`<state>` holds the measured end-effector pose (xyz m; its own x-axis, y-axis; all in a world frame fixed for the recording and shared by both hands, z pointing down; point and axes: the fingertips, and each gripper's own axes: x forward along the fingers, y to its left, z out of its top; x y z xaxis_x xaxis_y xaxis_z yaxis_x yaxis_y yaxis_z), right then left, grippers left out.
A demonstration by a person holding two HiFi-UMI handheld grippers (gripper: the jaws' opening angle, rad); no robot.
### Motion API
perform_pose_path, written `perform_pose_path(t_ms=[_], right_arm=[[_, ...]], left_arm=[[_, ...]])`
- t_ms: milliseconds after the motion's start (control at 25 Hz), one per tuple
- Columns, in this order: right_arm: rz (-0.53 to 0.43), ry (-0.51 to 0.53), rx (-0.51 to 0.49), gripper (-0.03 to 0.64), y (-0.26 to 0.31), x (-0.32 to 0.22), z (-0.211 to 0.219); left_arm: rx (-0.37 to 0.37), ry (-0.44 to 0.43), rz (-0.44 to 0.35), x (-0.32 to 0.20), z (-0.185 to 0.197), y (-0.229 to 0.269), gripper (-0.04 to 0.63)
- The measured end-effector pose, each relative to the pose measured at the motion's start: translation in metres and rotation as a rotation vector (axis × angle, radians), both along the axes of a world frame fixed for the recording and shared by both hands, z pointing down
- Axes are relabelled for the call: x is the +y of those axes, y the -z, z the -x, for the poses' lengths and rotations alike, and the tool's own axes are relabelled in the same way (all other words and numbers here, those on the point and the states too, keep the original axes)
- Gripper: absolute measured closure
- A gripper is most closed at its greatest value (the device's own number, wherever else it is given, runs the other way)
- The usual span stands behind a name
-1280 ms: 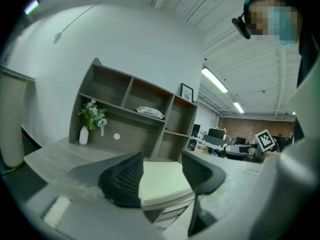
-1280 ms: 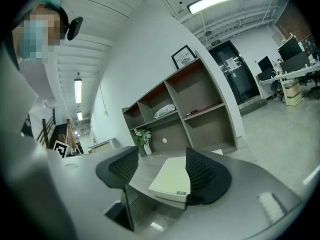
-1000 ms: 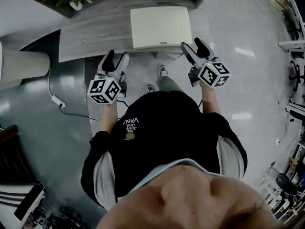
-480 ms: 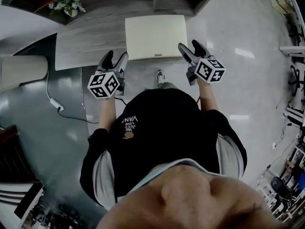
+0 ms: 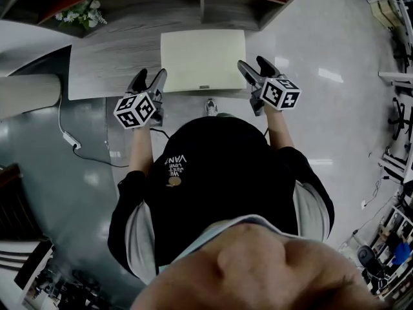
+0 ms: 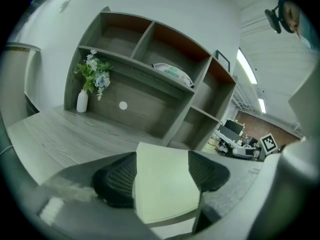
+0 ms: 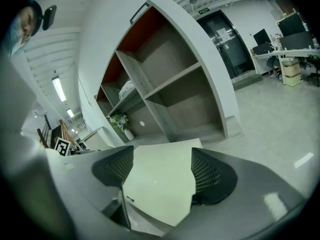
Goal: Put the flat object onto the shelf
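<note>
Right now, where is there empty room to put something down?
The grey wooden desktop is bare between the white flower vase and the pale flat board. The shelf's lower right cubby is empty too. Crowded: the upper cubby holding the white bag.

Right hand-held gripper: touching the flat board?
Cannot tell. Right hand-held gripper, jaws open, frames the flat board in its view; no contact or gap shows.

In front of you the flat object [image 5: 203,58] is plain pale cream, the desk [image 5: 103,70] has a light grey wood grain, the shelf [image 6: 150,76] is the same grey with red-brown back panels in the upper compartments, and the vase [image 6: 82,101] is white, with white and pale blue flowers [image 6: 96,74].
</note>
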<state>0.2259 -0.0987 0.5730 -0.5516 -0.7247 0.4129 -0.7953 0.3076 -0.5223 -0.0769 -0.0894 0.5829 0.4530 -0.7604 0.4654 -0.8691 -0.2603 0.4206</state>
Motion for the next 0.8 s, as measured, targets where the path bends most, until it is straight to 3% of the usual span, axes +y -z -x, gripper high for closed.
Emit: perform_pose_path(t_ms=[280,520,800], right_arm=[[0.102,0.055,0.009,0.264,-0.038,-0.017,-0.012],[0.174,0.084,0.023,0.25,-0.071,-0.022,-0.002],[0.261,0.093,-0.008,0.235,-0.104,-0.028,0.007]], left_arm=[[-0.036,0.038,0.062,-0.012,0.005,-0.025,0.276],[0.0,0.029,0.124,-0.02,0.007,-0.047,0.276],[0.026,-0.046,0.233,-0.032,0.0,-0.084,0.276]])
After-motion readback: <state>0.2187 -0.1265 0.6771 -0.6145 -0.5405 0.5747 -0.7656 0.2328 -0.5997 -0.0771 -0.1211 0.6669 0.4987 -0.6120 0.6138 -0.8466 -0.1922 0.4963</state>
